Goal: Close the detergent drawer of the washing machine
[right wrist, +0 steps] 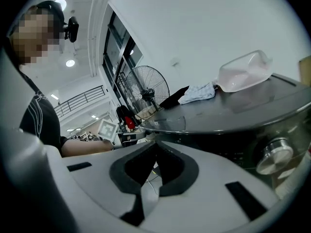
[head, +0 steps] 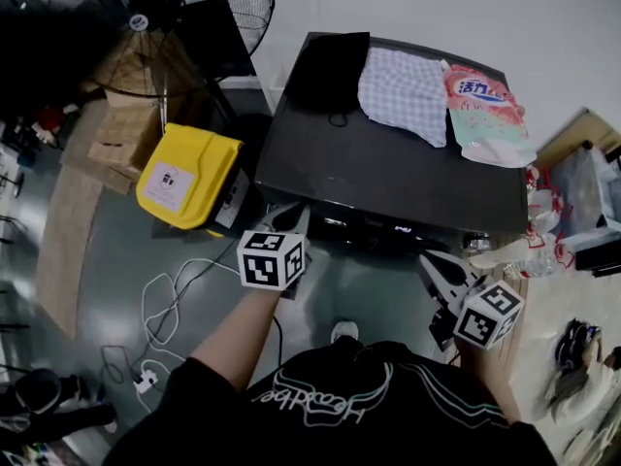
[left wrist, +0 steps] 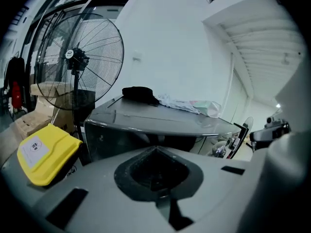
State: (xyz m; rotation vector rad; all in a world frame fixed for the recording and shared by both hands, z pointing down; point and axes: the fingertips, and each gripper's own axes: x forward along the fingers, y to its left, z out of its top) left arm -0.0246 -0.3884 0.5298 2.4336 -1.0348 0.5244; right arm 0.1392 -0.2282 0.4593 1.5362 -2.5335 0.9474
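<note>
A grey-green floor (head: 107,250) and a white far wall frame a dark washing machine (head: 378,173) in the middle of the room. Its detergent drawer (left wrist: 103,139) belongs to the left end of the glossy front panel, facing the person. The seams there are too dim to tell whether it stands out or lies flush.

The left gripper (head: 286,219) hangs just near of that left corner, its jaws together with nothing between them. The right gripper (head: 441,270) is held near the panel's right end, by the control knob (right wrist: 273,155), also closed and empty.

On the lid's far edge lie a black cloth (head: 330,66), a checked cloth (head: 403,83) and a detergent pouch (head: 485,110), left to right. A yellow box (head: 189,176) sits left of the machine, with a standing fan (head: 194,8) beyond it and white cables (head: 170,299) on the near floor.
</note>
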